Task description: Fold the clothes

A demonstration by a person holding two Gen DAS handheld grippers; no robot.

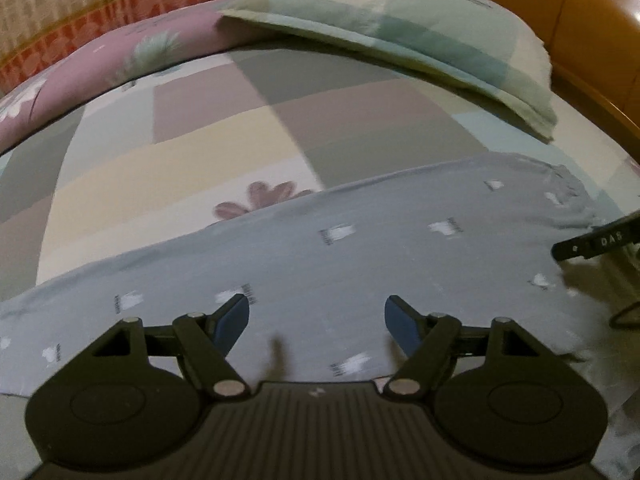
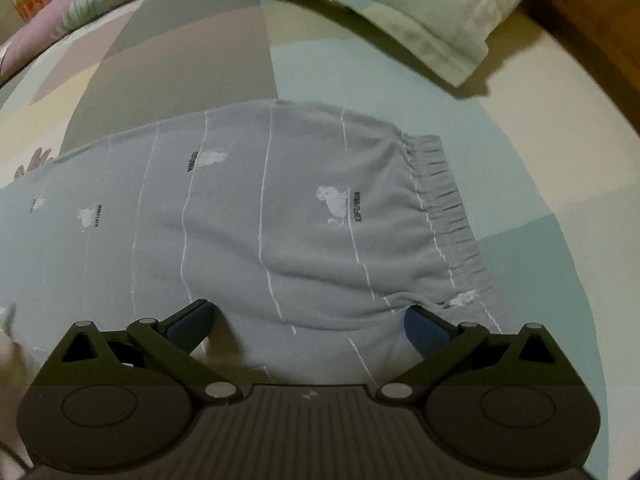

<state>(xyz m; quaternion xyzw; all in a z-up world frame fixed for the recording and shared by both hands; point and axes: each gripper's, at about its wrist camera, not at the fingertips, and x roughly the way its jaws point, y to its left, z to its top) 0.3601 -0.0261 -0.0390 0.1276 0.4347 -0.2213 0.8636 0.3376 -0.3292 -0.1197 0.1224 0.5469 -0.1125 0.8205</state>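
The grey trousers point(image 2: 280, 220) lie flat on the bed point(image 1: 180, 136). Both claws, left point(image 1: 317, 320) and right point(image 2: 310, 322), hang released just above them, gripping nothing

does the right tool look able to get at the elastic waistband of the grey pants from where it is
Probably yes. The right tool hangs open over the grey pants, and the waistband lies flat and uncovered just to its right; the pillow sits well clear.

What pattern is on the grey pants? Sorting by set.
Thin white stripes and small white animal prints on the grey pants; right wrist view.
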